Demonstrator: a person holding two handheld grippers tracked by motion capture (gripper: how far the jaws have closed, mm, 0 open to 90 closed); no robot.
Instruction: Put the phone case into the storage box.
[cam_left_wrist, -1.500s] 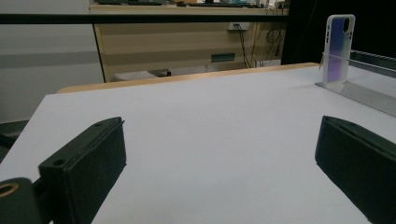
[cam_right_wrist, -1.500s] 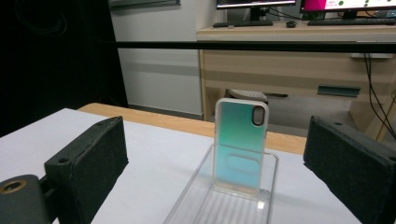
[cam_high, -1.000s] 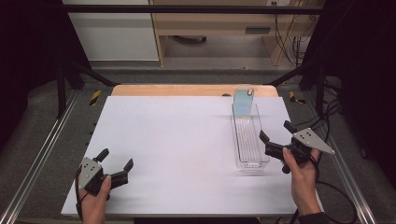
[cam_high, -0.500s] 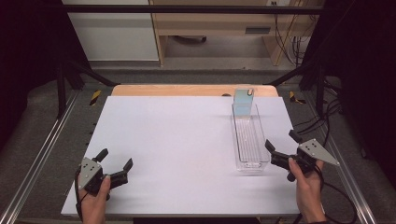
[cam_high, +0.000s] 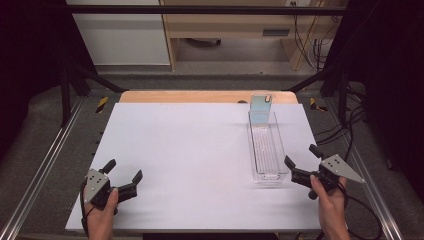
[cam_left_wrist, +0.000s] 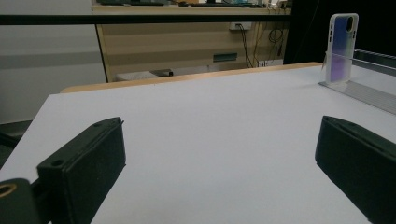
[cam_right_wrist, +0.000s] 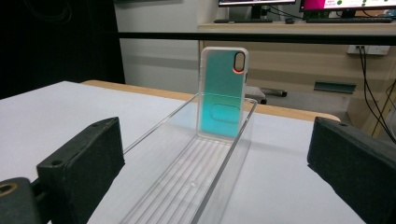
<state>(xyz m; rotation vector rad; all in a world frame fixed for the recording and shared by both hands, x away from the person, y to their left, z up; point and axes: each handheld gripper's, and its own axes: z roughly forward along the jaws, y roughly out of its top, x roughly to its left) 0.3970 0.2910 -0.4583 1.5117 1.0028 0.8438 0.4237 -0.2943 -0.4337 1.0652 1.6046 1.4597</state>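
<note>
Phone case: translucent rim, teal-to-green back, camera cutout edged orange at its top corner. Stands upright at the far end of a clear plastic tray with a ribbed floor; the tray lies lengthwise along the counter's right edge, its far end near the far right corner. No writing or brand readable on case or tray.

Right hand-held gripper: jaws spread wide, nothing between them, just beside the tray's near end, aimed along the tray toward the case.

Left hand-held gripper: jaws apart and empty, near the counter's near left corner, well apart from tray and case.
</note>
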